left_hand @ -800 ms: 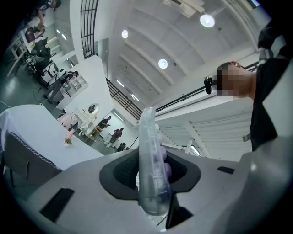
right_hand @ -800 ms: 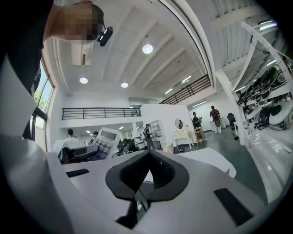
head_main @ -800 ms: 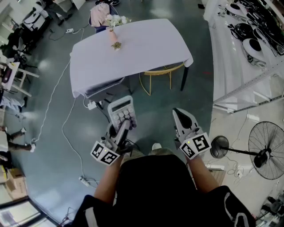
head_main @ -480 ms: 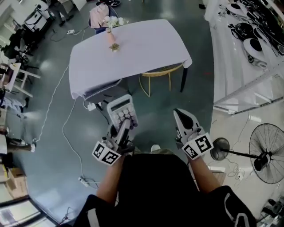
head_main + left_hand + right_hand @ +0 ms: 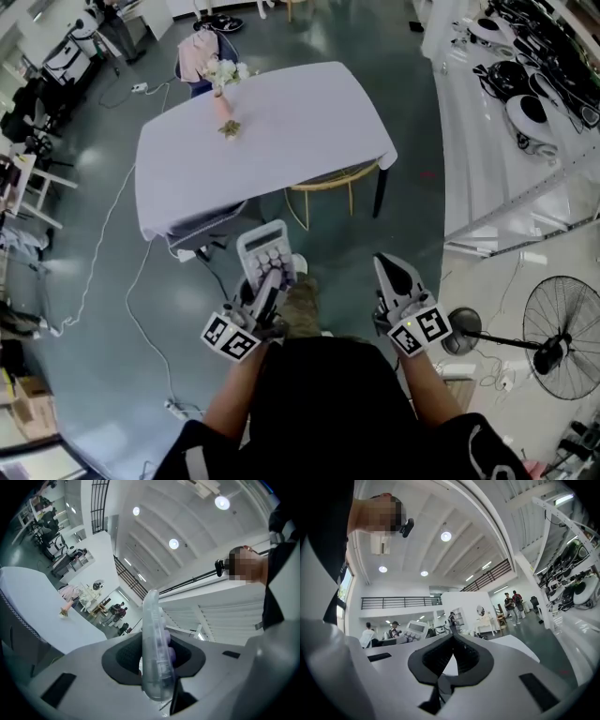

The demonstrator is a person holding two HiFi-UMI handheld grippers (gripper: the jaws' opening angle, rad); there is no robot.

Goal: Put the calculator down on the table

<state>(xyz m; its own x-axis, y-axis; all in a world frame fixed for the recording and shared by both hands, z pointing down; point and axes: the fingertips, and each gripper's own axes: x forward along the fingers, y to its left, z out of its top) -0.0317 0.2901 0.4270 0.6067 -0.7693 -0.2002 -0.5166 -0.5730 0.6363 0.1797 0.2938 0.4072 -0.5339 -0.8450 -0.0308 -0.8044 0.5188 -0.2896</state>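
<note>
A step forward has brought the calculator (image 5: 263, 244) nearer the counter (image 5: 281, 122), still pinched in the left gripper (image 5: 269, 280). The right gripper (image 5: 392, 272) is pressed together and empty. The set-down remains ahead.

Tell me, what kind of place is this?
Probably a big workshop or lab hall: long white benches loaded with gear on the right, a standing fan, and a cloth-covered table with a flower vase out on open floor.
</note>
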